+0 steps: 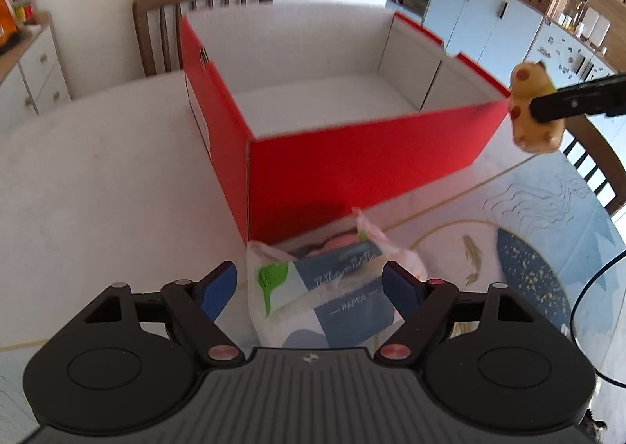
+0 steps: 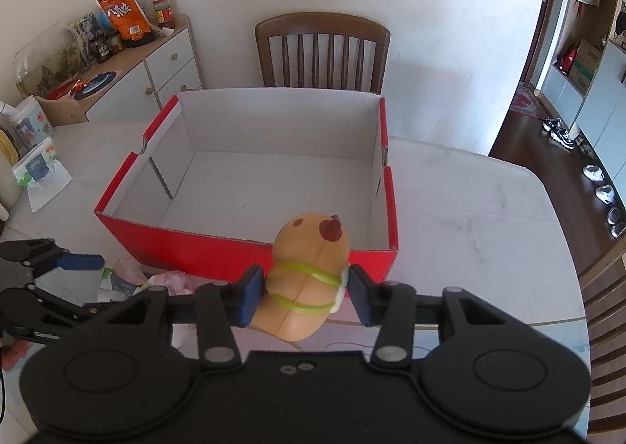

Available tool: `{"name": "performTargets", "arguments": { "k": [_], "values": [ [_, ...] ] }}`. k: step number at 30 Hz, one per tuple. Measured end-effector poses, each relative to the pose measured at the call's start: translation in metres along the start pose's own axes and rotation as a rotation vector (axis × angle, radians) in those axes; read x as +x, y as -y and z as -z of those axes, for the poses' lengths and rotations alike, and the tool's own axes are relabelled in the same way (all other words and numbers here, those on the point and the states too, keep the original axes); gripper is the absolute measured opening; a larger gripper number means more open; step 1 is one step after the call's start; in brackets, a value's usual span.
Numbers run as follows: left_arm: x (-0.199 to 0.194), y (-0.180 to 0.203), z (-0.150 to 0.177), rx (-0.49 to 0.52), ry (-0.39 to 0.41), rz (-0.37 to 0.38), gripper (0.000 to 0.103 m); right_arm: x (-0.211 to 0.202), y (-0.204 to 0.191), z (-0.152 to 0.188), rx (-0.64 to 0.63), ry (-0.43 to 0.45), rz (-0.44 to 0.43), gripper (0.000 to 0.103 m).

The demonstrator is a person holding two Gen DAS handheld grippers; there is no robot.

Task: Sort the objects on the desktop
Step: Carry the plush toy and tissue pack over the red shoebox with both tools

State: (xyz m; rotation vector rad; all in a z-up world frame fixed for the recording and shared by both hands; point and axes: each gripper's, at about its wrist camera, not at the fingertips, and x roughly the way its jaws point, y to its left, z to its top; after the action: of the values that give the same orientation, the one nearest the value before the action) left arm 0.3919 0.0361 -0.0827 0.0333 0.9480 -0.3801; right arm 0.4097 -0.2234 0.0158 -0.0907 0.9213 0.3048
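An open red cardboard box (image 1: 352, 158) with a white, empty inside stands on the white table (image 1: 98, 189). Just in front of its near corner lies a blue-and-white tissue pack (image 1: 332, 295) in a clear wrapper. My left gripper (image 1: 309, 287) is open and straddles the pack; the left pad stands clear of it. My right gripper (image 2: 305, 287) is shut on a tan capybara toy (image 2: 309, 248) with green straps, held above the box's near wall (image 2: 195, 248). In the left wrist view the toy (image 1: 528, 107) hangs at the box's right corner.
A wooden chair (image 2: 322, 49) stands behind the box. A sideboard (image 2: 156, 64) with snack bags and jars is at the back left. A second tissue pack (image 2: 37, 170) lies on the table's left side. A blue patterned mat (image 1: 528, 268) and a black cable (image 1: 587, 287) are on the right.
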Motion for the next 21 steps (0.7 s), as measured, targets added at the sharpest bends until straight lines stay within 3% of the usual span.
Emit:
{"name": "performTargets", "arguments": {
  "k": [4, 6, 9, 13, 14, 18, 21],
  "values": [
    [0.007, -0.003, 0.004, -0.042, -0.012, 0.013, 0.081, 0.000, 0.000, -0.001, -0.002, 0.000, 0.001, 0.047],
    [0.007, -0.003, 0.005, -0.047, -0.012, 0.010, 0.062, 0.001, 0.000, -0.001, -0.002, 0.001, 0.002, 0.047],
    [0.003, -0.001, 0.006, -0.042, -0.010, 0.012, 0.042, 0.001, 0.000, -0.001, -0.002, 0.001, 0.003, 0.047],
    [0.001, 0.003, 0.007, -0.046, -0.015, -0.016, 0.025, 0.001, 0.000, -0.002, -0.005, 0.003, 0.004, 0.047],
    [-0.001, 0.004, 0.008, -0.051, -0.013, -0.022, 0.017, 0.000, 0.000, -0.002, -0.006, 0.004, 0.005, 0.047],
    [-0.015, 0.009, 0.008, -0.075, 0.008, -0.011, 0.008, -0.003, -0.003, -0.003, -0.016, 0.007, 0.003, 0.047],
    [-0.033, 0.012, 0.007, -0.089, 0.021, 0.019, 0.008, -0.006, -0.005, -0.005, -0.022, 0.014, 0.001, 0.047]
  ]
}}
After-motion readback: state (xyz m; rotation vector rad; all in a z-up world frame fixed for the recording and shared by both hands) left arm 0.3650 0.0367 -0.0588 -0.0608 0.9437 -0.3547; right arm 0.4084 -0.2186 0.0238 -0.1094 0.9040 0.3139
